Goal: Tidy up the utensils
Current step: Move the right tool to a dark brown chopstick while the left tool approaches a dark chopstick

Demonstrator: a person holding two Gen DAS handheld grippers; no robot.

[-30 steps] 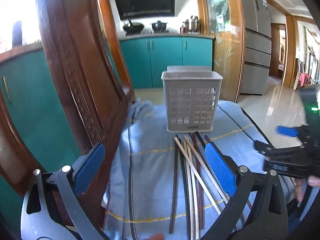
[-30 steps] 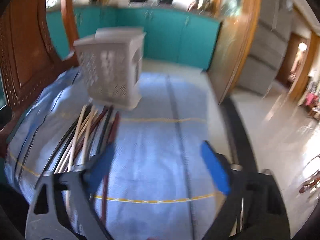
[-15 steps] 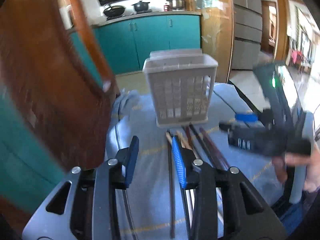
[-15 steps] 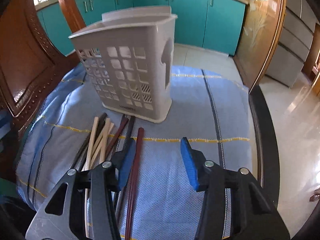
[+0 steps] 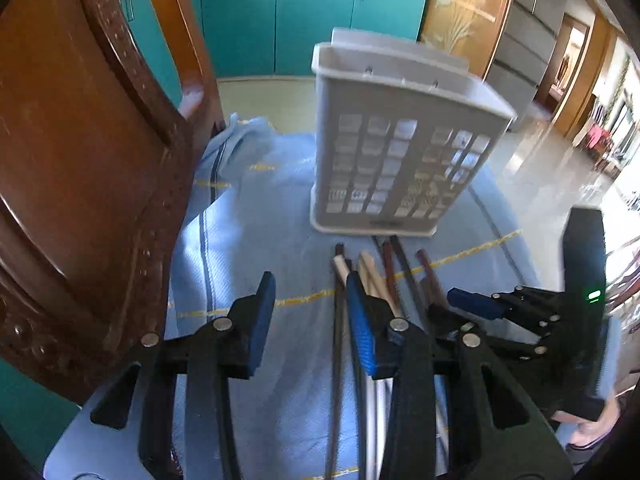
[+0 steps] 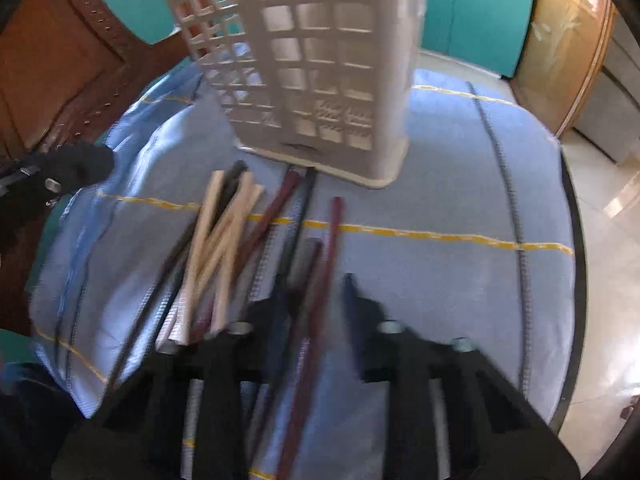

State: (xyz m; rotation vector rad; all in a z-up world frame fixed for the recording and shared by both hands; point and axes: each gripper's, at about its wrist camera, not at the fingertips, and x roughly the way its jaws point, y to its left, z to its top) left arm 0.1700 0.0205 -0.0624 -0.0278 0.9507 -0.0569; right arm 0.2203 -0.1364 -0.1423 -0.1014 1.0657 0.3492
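Note:
A pale grey slotted utensil basket [image 5: 396, 148] stands upright on a blue cloth [image 5: 272, 216]; it also shows in the right wrist view [image 6: 320, 72]. Several chopsticks, light wood [image 6: 224, 236], dark red [image 6: 316, 288] and black, lie in a loose bunch in front of it [image 5: 376, 276]. My left gripper [image 5: 310, 320] is open and empty, low over the cloth at the left edge of the bunch. My right gripper [image 6: 312, 308] is open, low over the chopsticks, with two dark red ones lying between its fingers. It shows in the left wrist view [image 5: 476, 304] at the right.
A carved wooden chair back [image 5: 88, 152] stands close on the left. The cloth covers a round table whose dark rim [image 6: 576, 240] curves on the right, with the tiled floor beyond. Teal cabinets [image 5: 280, 16] are behind.
Both grippers have moved forward and down toward the chopsticks and basket. The right gripper now straddles two dark red chopsticks. Both jaws are narrower than a second ago.

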